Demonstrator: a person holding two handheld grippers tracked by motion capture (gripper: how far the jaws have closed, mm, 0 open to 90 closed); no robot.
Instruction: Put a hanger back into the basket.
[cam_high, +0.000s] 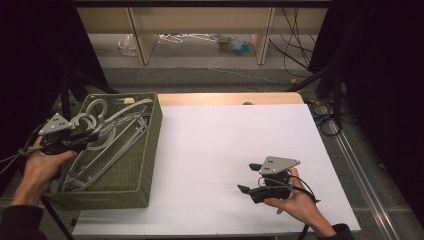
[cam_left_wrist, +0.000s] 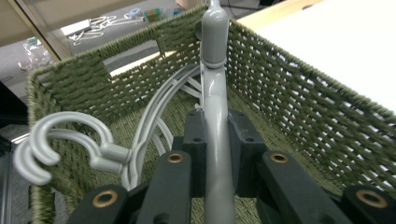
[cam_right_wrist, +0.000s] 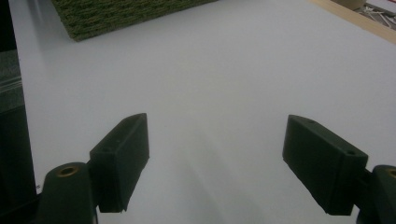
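Surface: white tabletop (cam_high: 230, 160) on a wooden table, dark curtains at both sides, open shelving at the back with clutter on the floor under it.
Basket: one green woven basket (cam_high: 150, 150) at my left end of the table, open top, holds the hangers.
Hangers: grey plastic clothes hangers (cam_high: 112, 137) piled in the basket, tangled; I make out three hooks, maybe more, exact count I cannot tell.
Held hanger: one grey hanger (cam_left_wrist: 215, 140), my left jaws clamped on its neck just below the hook; it runs straight up between the pads in the left gripper view.
Left gripper: my left gripper (cam_high: 75, 137) sits over the basket's near-left side, jaws narrow, pinching that hanger.
Why this grip: the neck is the one thin stiff part standing clear of the tangle, so I judge it the easiest place to pull one hanger free.
Spare hooks: two hooks (cam_left_wrist: 51, 144) side by side left of my jaws, untouched, against the basket wall.
Right gripper: my right gripper (cam_high: 256, 177) rests low over bare white tabletop, well apart from the basket, jaws wide with nothing between them.
Why it waits: probably parked ready to take the hanger's other end once it is out.
Count: one basket, two grippers, one hanger gripped.
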